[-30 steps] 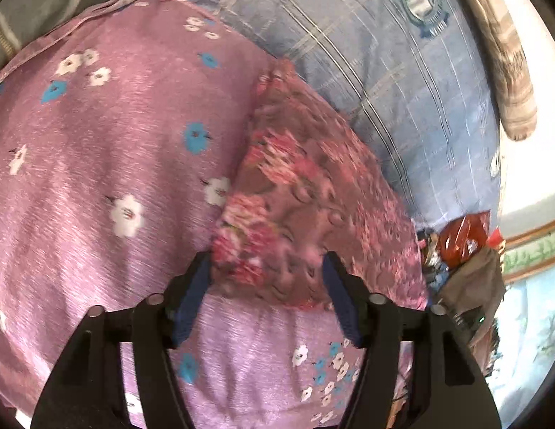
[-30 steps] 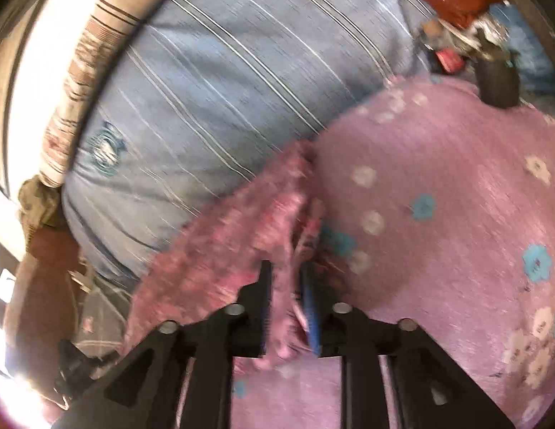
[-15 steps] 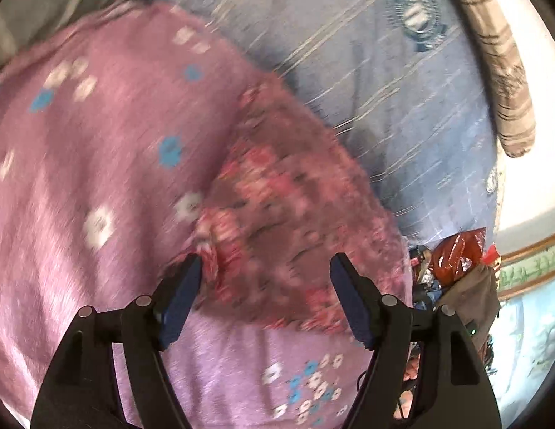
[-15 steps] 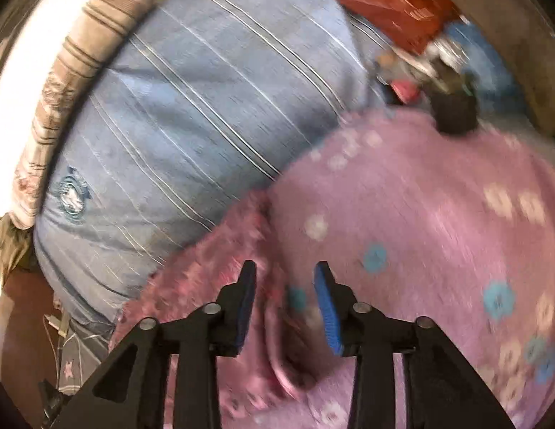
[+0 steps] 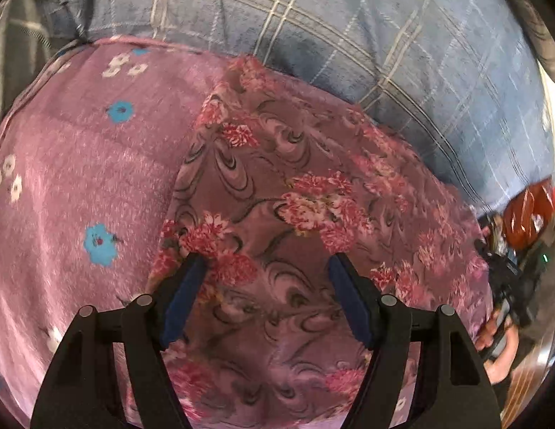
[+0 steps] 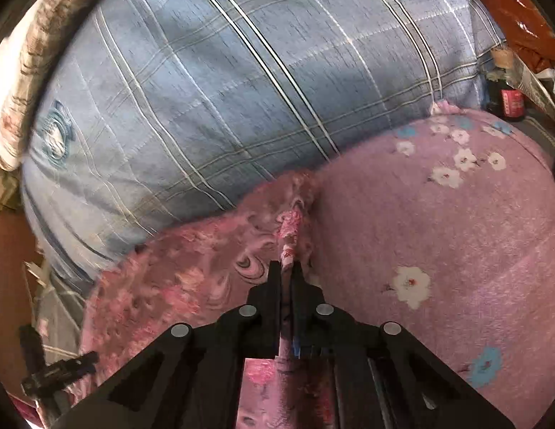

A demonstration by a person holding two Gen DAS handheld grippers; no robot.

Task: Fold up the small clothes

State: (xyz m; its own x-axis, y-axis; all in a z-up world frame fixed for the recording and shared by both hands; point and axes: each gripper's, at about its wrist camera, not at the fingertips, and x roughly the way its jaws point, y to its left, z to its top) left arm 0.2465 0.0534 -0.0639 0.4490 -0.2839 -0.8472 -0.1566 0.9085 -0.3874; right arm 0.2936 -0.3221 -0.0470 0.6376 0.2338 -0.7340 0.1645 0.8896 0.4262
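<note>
A small mauve garment with pink flowers (image 5: 295, 186) lies spread on a pink blanket with blue and white blossoms (image 5: 80, 164). My left gripper (image 5: 267, 261) hovers over the garment's near part, open, its blue pads wide apart and pressing on nothing. In the right wrist view the same garment (image 6: 191, 268) lies at the lower left, beside the blanket (image 6: 438, 232). My right gripper (image 6: 286, 266) is shut on a raised ridge of the garment's edge, which sticks up between the fingertips.
A blue plaid sheet (image 5: 349, 35) (image 6: 224, 89) covers the bed behind the blanket. A red plastic bag (image 5: 524, 214) (image 6: 510, 10) and a dark bottle (image 6: 510, 102) sit off the bed's edge. A striped cloth roll (image 6: 30, 53) lies along the far side.
My left gripper has slid over the garment, which now fills the view between its fingers. My right gripper let go, opened wider, moved along the edge and closed on a ridge of cloth.
</note>
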